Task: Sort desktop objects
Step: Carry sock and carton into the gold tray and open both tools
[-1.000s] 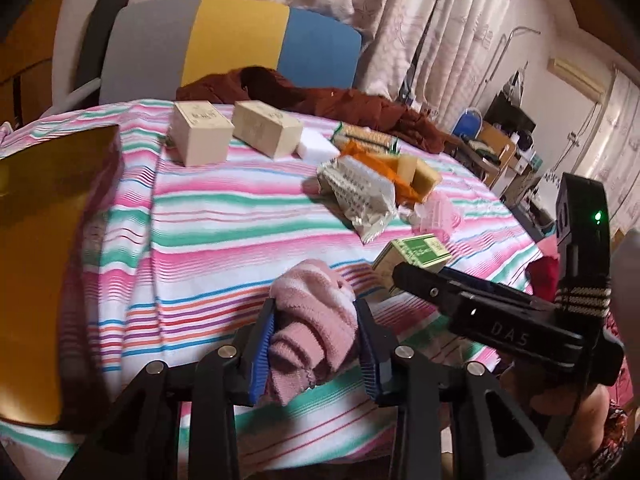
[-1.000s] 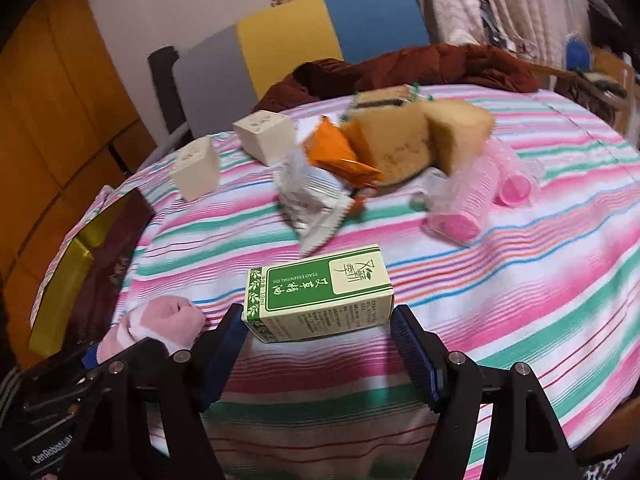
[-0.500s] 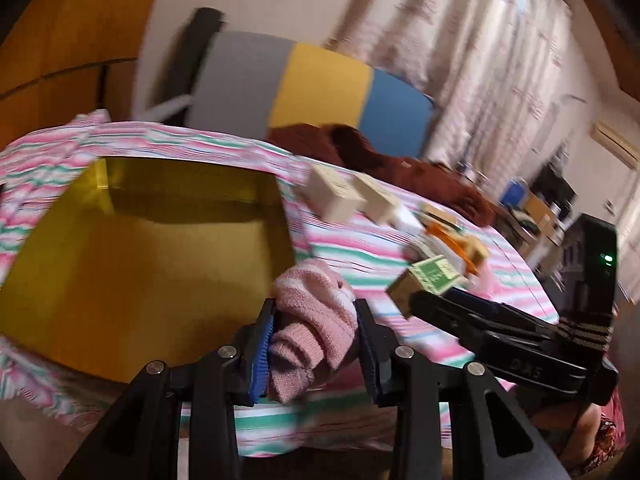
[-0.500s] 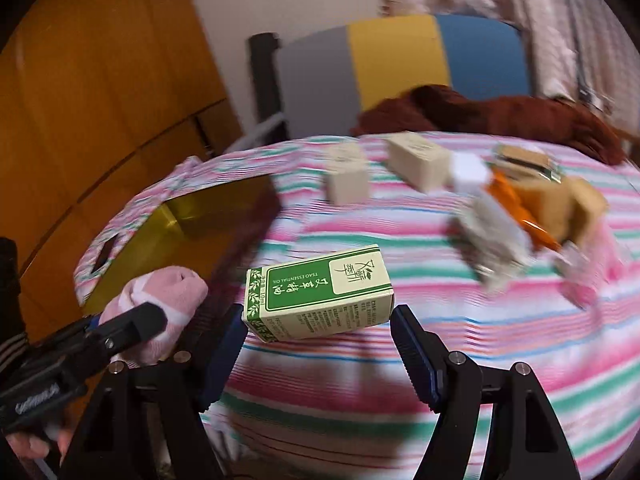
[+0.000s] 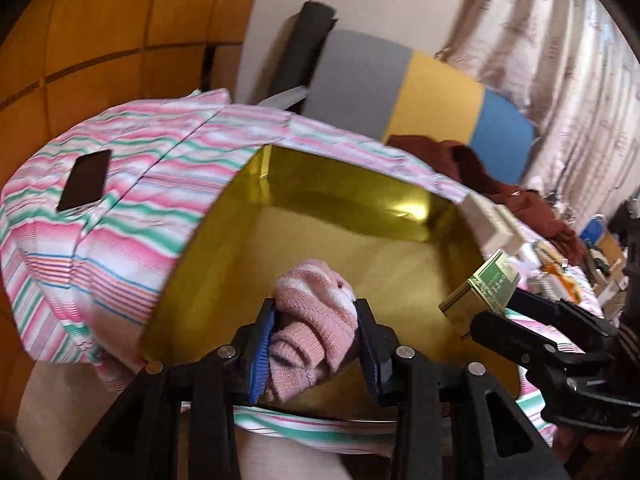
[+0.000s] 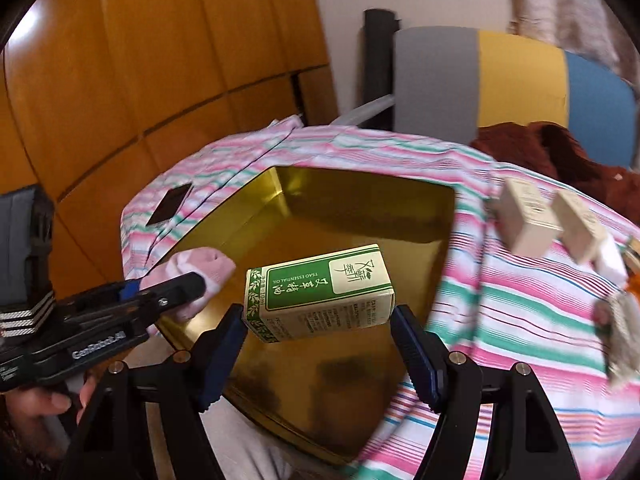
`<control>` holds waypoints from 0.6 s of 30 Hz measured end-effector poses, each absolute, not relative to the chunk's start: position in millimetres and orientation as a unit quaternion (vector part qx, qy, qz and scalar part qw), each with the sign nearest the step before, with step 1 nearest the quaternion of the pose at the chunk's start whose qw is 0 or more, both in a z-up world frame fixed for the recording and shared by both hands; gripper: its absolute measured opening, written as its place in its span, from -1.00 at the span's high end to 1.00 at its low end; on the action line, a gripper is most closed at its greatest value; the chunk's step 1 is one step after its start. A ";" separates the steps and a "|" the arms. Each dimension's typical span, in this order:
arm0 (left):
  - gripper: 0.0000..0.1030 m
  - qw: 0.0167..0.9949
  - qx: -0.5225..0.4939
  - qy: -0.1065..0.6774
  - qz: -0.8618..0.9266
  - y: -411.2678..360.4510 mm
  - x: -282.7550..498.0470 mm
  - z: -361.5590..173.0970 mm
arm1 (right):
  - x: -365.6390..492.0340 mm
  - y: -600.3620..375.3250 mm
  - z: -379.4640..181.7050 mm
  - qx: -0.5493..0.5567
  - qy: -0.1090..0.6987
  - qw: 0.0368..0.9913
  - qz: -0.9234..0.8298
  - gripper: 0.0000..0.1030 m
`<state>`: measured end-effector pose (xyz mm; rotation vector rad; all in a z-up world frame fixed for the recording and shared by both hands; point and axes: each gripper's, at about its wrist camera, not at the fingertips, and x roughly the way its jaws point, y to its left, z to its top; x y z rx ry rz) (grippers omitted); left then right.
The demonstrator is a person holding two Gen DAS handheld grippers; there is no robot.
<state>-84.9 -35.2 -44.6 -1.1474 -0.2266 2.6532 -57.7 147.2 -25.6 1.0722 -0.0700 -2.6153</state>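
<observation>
Fingers [image 5: 362,332] of our left gripper [image 5: 316,340] are clamped on the pink sock [image 5: 314,312], soft and light, gripped mid-bundle; our right gripper [image 6: 320,344] is clamped end to end on the green carton [image 6: 320,292], judged light, stiff and crushable. Both hang above the gold tray [image 6: 360,196] on the striped bench [image 6: 520,312]. We judge its raised rim and the close-set grippers the constraints; the tray floor is open.

The lower part of the pink sock [image 5: 316,320] is hidden between the pads of the left gripper [image 5: 314,344]. The small print on the green box [image 6: 320,292] cannot be read, and the items at the right edge (a crumpled packet [image 6: 622,336] among them) are blurred and cut off. The gold tray's [image 6: 360,208] near rim is covered by the fingers.
</observation>
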 end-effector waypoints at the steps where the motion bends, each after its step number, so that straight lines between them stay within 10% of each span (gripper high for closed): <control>1: 0.26 0.112 -0.396 -0.075 0.908 -39.0 -86.3 -46.5 | -61.8 138.7 -28.2 0.380 -0.019 0.159 -0.911 -0.45; 18: 0.12 0.065 -0.355 -0.128 0.924 -85.9 -71.3 -27.4 | -83.9 115.9 -44.6 0.422 -0.038 0.194 -0.885 -0.56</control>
